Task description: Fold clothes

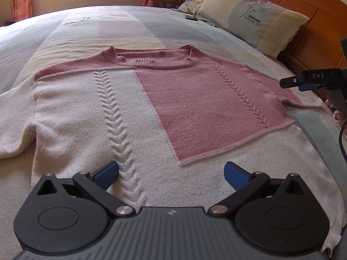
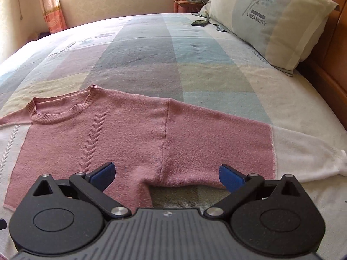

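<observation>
our left tool stands wide apart and grips nothing, low in the frame over the white hem of the pink-and-white sweater. our right tool is likewise spread and empty, just above the armpit seam where the pink sleeve leaves the body. the sweater lies flat, front up, on the bed, collar toward the top of the frame, sleeves stretched left to right. the right tool sits nearer that sleeve, whose white cuff lies at the right edge.
</observation>
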`<state>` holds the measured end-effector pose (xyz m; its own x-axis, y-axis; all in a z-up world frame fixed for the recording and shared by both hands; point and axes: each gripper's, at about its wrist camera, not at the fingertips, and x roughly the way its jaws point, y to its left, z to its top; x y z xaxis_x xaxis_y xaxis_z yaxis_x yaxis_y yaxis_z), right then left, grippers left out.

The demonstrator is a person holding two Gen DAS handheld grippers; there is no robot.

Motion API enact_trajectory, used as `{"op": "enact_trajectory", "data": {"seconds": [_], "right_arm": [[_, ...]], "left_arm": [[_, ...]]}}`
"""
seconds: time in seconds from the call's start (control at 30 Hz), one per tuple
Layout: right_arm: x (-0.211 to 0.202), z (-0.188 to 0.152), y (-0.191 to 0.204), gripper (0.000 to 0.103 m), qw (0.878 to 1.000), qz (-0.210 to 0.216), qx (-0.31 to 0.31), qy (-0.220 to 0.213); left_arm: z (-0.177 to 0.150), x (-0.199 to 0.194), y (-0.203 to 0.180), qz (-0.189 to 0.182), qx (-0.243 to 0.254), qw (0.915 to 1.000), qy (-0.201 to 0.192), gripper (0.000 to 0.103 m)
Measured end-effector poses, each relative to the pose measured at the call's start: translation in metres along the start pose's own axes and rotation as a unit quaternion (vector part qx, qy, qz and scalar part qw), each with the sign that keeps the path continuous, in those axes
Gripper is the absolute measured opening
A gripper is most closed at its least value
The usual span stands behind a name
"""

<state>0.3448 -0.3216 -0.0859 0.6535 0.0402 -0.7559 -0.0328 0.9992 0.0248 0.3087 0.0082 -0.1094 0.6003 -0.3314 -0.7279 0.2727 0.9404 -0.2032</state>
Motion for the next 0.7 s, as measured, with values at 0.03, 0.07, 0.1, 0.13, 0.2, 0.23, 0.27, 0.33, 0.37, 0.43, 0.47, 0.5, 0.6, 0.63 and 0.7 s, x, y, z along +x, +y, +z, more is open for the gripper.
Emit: {"op": "enact_trajectory", "data": {"seconds": [0.03,0.07,0.1,0.13,0.2,0.23,0.27,0.33,0.37,0.43,0.47,0.5,0.6,0.63,0.7], "right_arm": [[-0.001,-0.001,0.009,0.103,1.0,0.02,-0.002,0.003],[-0.002,-0.003,0.017,0.103,0.999,0.041,-0.002,0.007],[0.001,-0.006,0.024,0.103,0.998,0.064,0.002,0.013],[0.005,-0.011,0.031,0.103,0.996,0.092,0.004,0.021],[0.012,-0.024,0.042,0.103,0.992,0.124,0.005,0.035],[0.014,-0.034,0.046,0.103,0.991,0.126,0.015,0.044],[0.015,-0.043,0.049,0.103,0.99,0.128,0.024,0.052],[0.009,-0.059,0.049,0.103,0.991,0.12,0.026,0.052],[0.004,-0.066,0.049,0.103,0.992,0.113,0.024,0.047],[-0.009,-0.074,0.041,0.103,0.993,0.095,0.035,0.06],[-0.018,-0.075,0.037,0.103,0.993,0.086,0.053,0.065],[-0.028,-0.077,0.035,0.103,0.992,0.086,0.066,0.064],[-0.06,-0.092,0.036,0.103,0.988,0.127,0.074,0.047],[-0.066,-0.097,0.039,0.103,0.987,0.138,0.072,0.046],[-0.071,-0.109,0.043,0.103,0.985,0.146,0.073,0.052]], "left_arm": [[0.0,0.0,0.001,0.0,-0.003,1.0,0.0,0.102],[0.0,-0.001,0.001,0.0,-0.006,1.0,0.001,0.102],[0.0,-0.001,0.002,0.0,-0.008,1.0,0.001,0.102],[0.0,-0.002,0.002,0.001,-0.011,0.9999,0.002,0.102],[-0.001,-0.001,-0.001,0.007,0.001,1.0,0.006,0.102],[-0.001,0.0,-0.004,0.011,0.009,0.9999,0.008,0.102],[-0.002,0.001,-0.006,0.015,0.017,0.9997,0.011,0.102],[-0.004,0.002,-0.012,0.024,0.033,0.9991,0.016,0.102],[-0.004,0.003,-0.014,0.028,0.041,0.9986,0.019,0.102],[-0.005,0.002,-0.018,0.036,0.049,0.9978,0.027,0.102],[-0.005,0.0,-0.02,0.036,0.05,0.9977,0.029,0.102],[-0.005,-0.003,-0.022,0.032,0.05,0.9978,0.029,0.102],[-0.006,-0.009,-0.026,-0.002,0.048,0.9984,0.03,0.102],[-0.008,-0.01,-0.028,-0.01,0.047,0.9983,0.032,0.102],[-0.012,-0.01,-0.031,-0.009,0.052,0.998,0.035,0.102]]}}
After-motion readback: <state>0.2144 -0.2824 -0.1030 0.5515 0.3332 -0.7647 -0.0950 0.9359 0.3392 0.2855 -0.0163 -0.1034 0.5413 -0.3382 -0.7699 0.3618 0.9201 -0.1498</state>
